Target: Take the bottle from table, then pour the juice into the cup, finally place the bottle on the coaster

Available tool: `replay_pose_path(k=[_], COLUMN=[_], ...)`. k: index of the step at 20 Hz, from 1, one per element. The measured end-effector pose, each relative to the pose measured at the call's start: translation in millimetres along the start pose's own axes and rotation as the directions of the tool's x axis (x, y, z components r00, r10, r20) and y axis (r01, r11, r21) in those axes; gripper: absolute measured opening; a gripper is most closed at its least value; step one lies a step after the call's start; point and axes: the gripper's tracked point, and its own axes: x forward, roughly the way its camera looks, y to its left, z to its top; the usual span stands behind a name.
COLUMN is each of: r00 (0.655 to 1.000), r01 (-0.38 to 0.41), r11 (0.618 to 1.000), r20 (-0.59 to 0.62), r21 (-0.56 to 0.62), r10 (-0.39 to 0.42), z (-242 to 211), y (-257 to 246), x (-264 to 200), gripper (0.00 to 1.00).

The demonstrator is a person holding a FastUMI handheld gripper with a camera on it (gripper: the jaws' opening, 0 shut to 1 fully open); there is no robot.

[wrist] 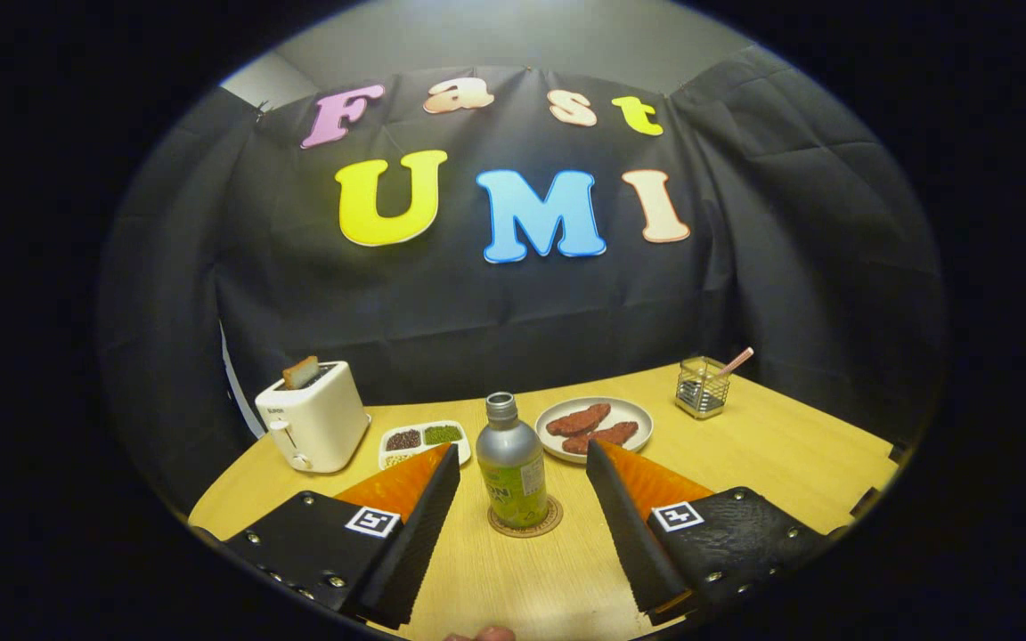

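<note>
Tool (522,463) fingers spread apart, touching nothing. Juice bottle (511,472) upright on coaster (525,527) between them. Plate (594,425) at bottle's 1 o'clock.

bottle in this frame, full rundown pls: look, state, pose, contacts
The bottle looks like silvery metal with a green label around its lower body and a narrow threaded neck with no cap. It stands upright on a round coaster on the wooden table, between the fingers of the open tongs, which do not touch it.
</note>
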Motion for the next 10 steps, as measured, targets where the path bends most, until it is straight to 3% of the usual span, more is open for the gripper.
replay_pose_path(k=[10], r00=[0.982], r01=[-0.118], r11=[0.987], r20=[0.132], r21=[-0.110], r10=[0.132], z=[73.2], y=[18.8], x=[-90.4], gripper=[0.88])
